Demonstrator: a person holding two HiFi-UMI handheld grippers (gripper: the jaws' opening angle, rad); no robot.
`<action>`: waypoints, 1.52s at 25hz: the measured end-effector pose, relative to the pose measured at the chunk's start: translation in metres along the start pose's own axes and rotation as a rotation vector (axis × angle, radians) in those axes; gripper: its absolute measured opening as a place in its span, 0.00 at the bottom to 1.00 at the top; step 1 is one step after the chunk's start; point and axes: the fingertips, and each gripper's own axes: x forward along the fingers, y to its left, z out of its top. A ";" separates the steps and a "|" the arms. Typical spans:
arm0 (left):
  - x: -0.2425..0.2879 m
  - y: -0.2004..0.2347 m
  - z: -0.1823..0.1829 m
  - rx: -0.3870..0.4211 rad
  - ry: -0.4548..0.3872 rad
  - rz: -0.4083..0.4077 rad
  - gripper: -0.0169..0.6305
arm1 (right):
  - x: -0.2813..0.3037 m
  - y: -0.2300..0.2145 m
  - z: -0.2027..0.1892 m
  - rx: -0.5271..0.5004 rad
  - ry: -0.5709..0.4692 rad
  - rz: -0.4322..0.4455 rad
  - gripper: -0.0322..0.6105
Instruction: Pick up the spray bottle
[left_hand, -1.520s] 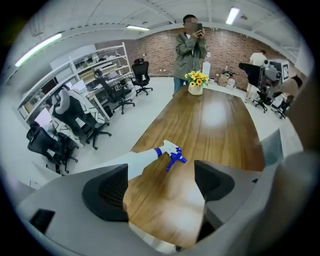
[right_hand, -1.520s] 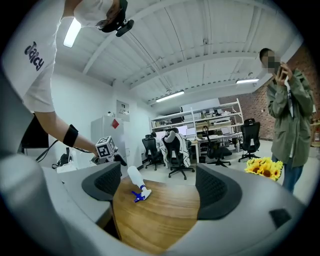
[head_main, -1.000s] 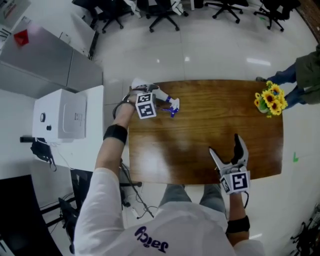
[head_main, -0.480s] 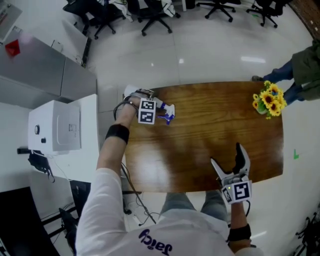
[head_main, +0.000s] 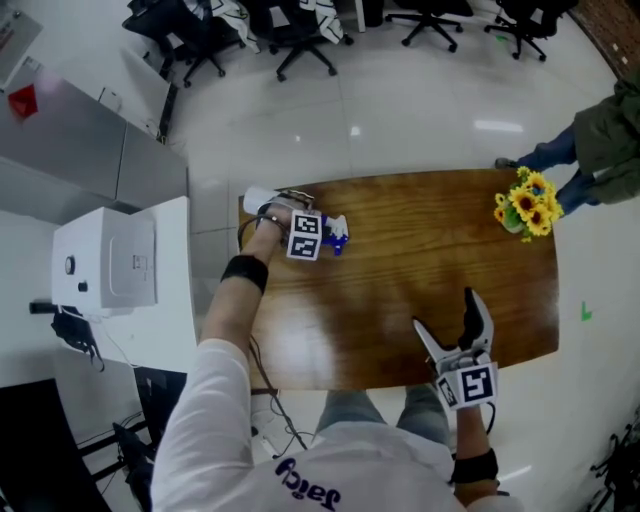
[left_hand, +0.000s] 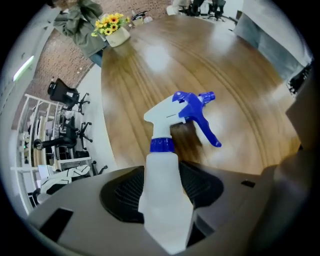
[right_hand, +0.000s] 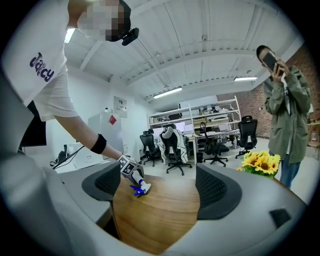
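Sinking lower than a second ago and snapping shut with the left gripper (left_hand: 162, 187). Nearest, idling with the right gripper (head_main: 447, 315), spread wide and empty over the table's (head_main: 420, 260) near edge. Farther off, at the far left corner, clamping the spray bottle's (left_hand: 179, 111) white body. Completing the grasp; calling next for a steady upward lift.

Item: spray bottle (left_hand: 164, 200). Translucent white body, blue collar, white spray head with blue trigger and nozzle. The body is clamped between the jaws of the left gripper (left_hand: 162, 182), with the head end angled down onto the wooden table (head_main: 430, 270). It sits near the table's far left corner.
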 end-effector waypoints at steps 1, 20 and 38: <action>-0.004 0.000 0.002 -0.030 -0.016 0.006 0.38 | -0.001 0.000 0.002 -0.001 -0.004 0.002 0.80; -0.194 0.057 0.032 -0.781 -0.366 0.312 0.38 | -0.022 -0.018 0.054 -0.036 -0.123 0.012 0.80; -0.396 -0.042 0.072 -1.441 -0.736 0.732 0.38 | -0.079 -0.041 0.100 -0.071 -0.201 0.026 0.80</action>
